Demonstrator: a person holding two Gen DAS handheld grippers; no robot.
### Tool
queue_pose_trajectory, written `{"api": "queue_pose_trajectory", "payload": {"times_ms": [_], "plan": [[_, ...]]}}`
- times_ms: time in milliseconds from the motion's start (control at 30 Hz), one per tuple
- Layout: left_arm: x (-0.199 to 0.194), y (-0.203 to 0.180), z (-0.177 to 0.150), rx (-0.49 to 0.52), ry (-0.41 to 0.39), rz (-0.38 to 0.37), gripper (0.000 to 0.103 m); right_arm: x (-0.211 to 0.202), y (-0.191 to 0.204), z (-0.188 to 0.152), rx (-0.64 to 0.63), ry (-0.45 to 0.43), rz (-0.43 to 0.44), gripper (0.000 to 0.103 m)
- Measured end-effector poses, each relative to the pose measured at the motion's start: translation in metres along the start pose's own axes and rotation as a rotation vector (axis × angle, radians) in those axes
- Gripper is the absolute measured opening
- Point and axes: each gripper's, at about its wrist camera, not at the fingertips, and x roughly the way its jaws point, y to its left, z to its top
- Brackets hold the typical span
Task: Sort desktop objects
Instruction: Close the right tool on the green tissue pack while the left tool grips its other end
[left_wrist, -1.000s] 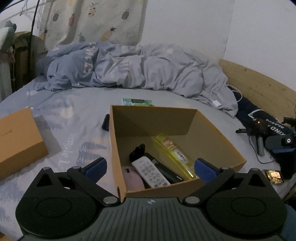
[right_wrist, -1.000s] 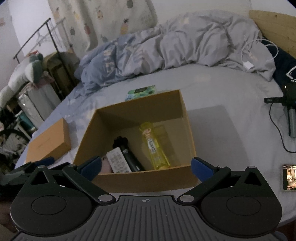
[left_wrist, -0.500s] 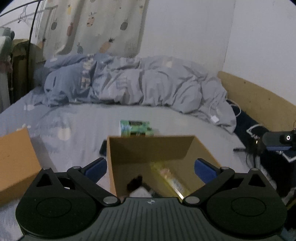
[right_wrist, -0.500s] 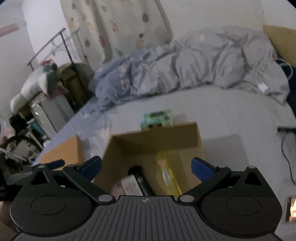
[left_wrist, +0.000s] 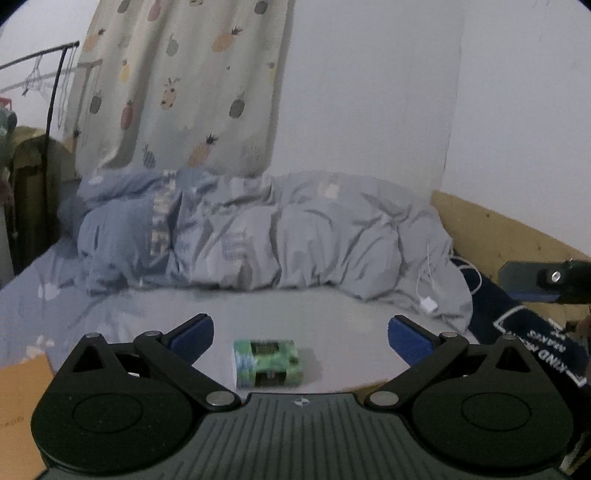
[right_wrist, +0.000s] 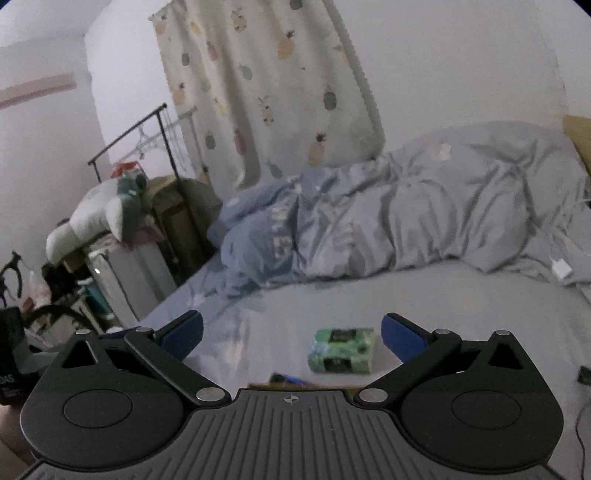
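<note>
Left gripper (left_wrist: 301, 334): jaws spread wide, blue pads (left_wrist: 192, 334) far apart, nothing between them but open air. Raised above the bed (left_wrist: 332, 314), facing the far wall.

Right gripper (right_wrist: 291, 332): jaws likewise wide apart, pads (right_wrist: 400, 338) bare, holding nothing.

Green pack (left_wrist: 267, 363): small soft packet, green and white print with dark panels. Lies flat on the sheet, alone, midway between the left fingers in that view. In the right wrist view the pack (right_wrist: 341, 350) sits nearer the right-hand finger, apart from it.

Box (right_wrist: 306, 386): only a thin brown edge shows above the right gripper body, nearer than the pack. Contents hidden.

Dark item (right_wrist: 288, 378): small, blue-black, just beyond the box edge, left of the pack. Too blurred to identify.

Lid (left_wrist: 22, 406): flat tan cardboard at the left edge of the left view, partly behind the gripper.

Duvet (left_wrist: 258, 236): grey-blue, heaped along the far side of the bed.

Charger (left_wrist: 428, 304): white plug and cable, on the duvet's right end.

Curtain (left_wrist: 177, 85): pale, pineapple print, above the duvet.
</note>
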Motion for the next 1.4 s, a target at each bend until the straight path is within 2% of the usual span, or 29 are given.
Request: {"api": "queue_pose_trajectory", "payload": {"times_ms": [300,500,800,1033,1300,1400], "plan": [[0.047,0.01,0.03,-0.006,-0.017,0.02,0.103,0.057,-0.013,0.037,-0.012,0.003,0.018,0.103],[0.093,0.027,0.023,-0.013,0.055,0.042,0.103,0.112,-0.037,0.04,0.029,0.057,0.003,0.103],[0.175,0.064,-0.007,-0.065,0.224,0.07,0.103,0.211,-0.073,0.017,0.055,0.212,-0.057,0.103],[0.23,0.081,-0.023,-0.063,0.319,0.093,0.103,0.286,-0.115,-0.01,0.176,0.359,-0.086,0.103],[0.286,0.109,-0.04,-0.161,0.447,0.067,0.103,0.359,-0.142,-0.04,0.198,0.523,-0.091,0.103],[0.306,0.119,-0.046,-0.2,0.486,0.063,0.103,0.376,-0.155,-0.048,0.236,0.555,-0.08,0.103]]}}
